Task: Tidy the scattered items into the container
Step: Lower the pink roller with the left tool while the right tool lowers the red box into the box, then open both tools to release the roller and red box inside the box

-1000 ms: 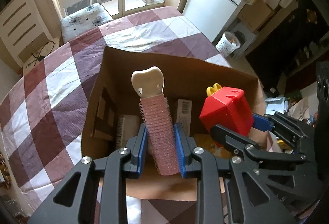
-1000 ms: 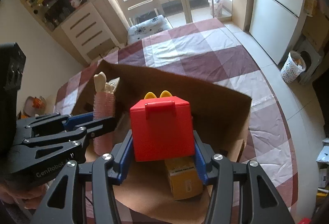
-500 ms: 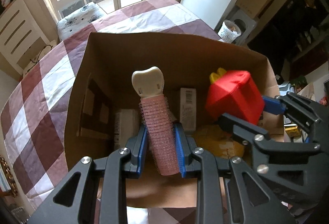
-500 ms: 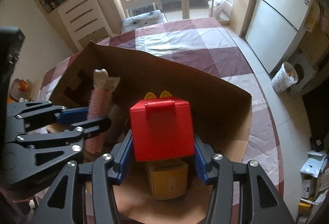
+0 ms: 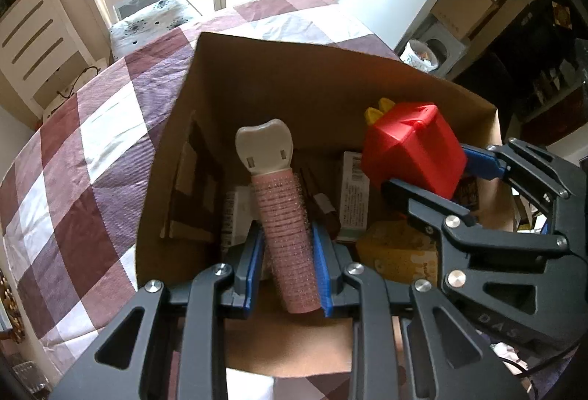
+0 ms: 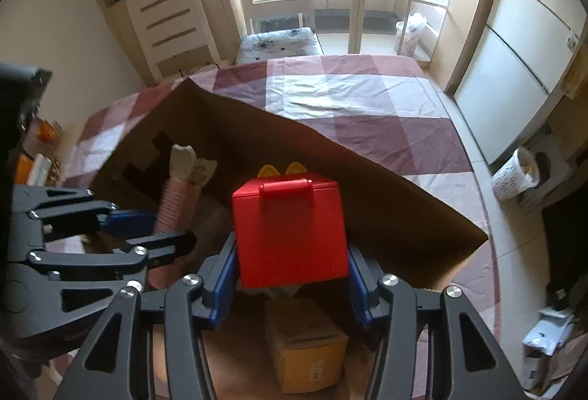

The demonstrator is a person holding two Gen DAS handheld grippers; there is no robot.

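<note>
Currently the left tool (image 5: pixel 286 267) clamps a pink roller (image 5: pixel 284 234) between its blue pads, white cap uppermost, over the open box (image 5: pixel 301 84). Beside it, the right tool (image 6: pixel 290 275) grips a red case (image 6: pixel 290 231) by its sides above a yellow carton (image 6: pixel 305 352) inside. Box sits on the checked table (image 5: pixel 73 150).

Letters "DAS" stand on the right tongs (image 5: pixel 422 175); other print is unreadable.
</note>
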